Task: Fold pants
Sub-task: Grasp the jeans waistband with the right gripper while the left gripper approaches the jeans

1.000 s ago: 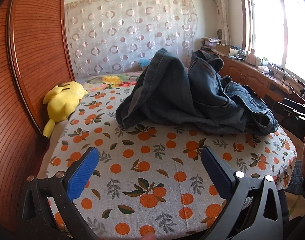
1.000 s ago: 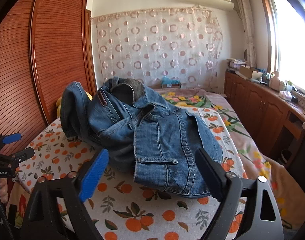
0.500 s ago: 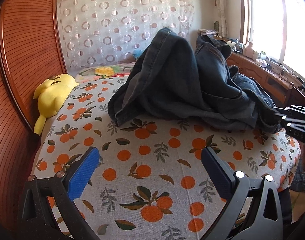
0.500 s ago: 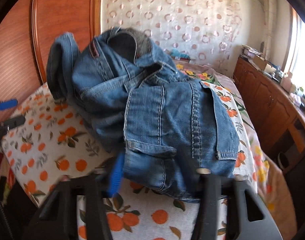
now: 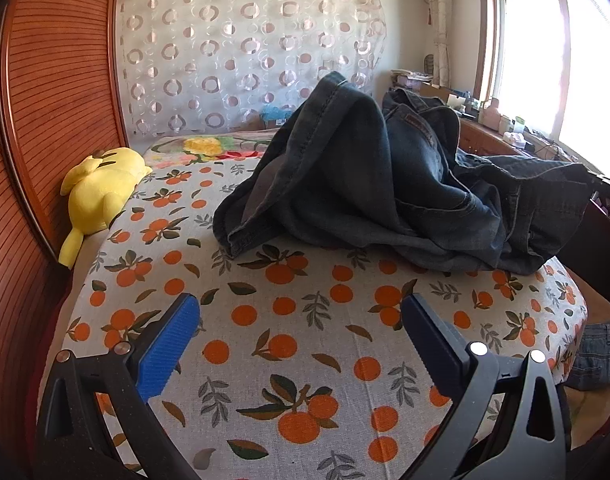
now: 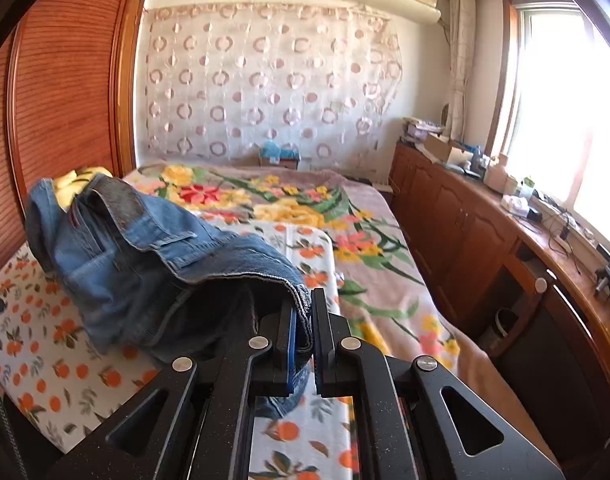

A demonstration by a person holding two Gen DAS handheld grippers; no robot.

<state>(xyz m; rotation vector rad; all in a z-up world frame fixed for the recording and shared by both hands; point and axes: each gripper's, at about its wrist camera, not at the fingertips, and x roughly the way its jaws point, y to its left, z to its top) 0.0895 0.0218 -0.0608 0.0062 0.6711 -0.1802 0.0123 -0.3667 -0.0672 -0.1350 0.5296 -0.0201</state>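
Step in hand: lifting crumpled jeans (image 6: pixel 145 264) off orange-print sheet (image 5: pixel 305 340). Right gripper (image 6: pixel 303 320) clamped on denim hem; left gripper (image 5: pixel 297 320) wide, empty. Next: probably seize second edge, spread flat.

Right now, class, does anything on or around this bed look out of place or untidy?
Yes. The jeans lie in a crumpled heap on the orange-print sheet, one edge pinched in the right gripper. More denim hangs off the bed's right edge, and a yellow plush toy sits wedged against the wooden wardrobe.
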